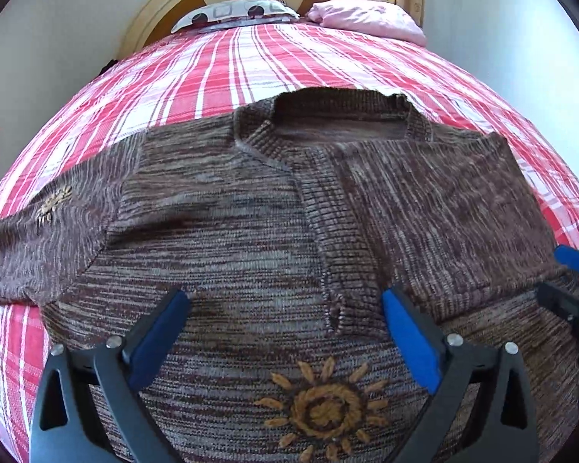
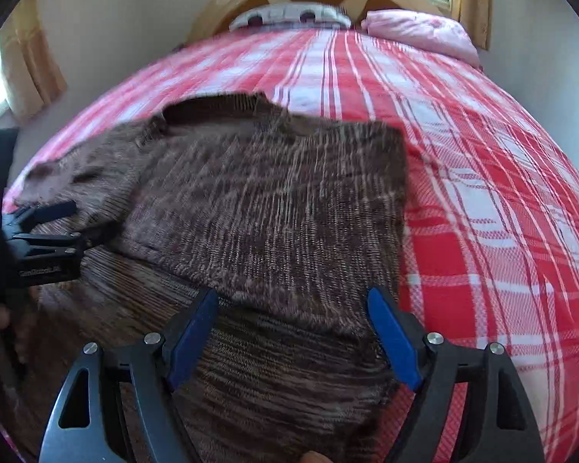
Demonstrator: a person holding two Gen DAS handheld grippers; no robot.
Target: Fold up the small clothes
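A brown sweater (image 1: 251,231) lies flat on the bed (image 1: 212,69), which has a red and white checked cover. The neck hole of the sweater points toward the headboard (image 1: 162,11). One side of the sweater is folded over onto the middle, so that sleeve (image 2: 281,208) lies across the chest. The other sleeve (image 1: 38,231) still sticks out to the side, and it has a small yellow flower stitched on it. A big yellow sun (image 1: 322,409) is stitched on the front, near the bottom.

The left gripper (image 1: 285,332) is just above the front of the sweater. Its two blue fingers (image 1: 158,332) are spread wide apart, and they hold nothing. The right gripper (image 2: 293,332) is over the folded side, close to the edge of the sweater. Its fingers are wide apart too, with nothing between them.

At the head of the bed are a white pillow (image 1: 235,11) with dark spots and a pink pillow (image 1: 370,19).
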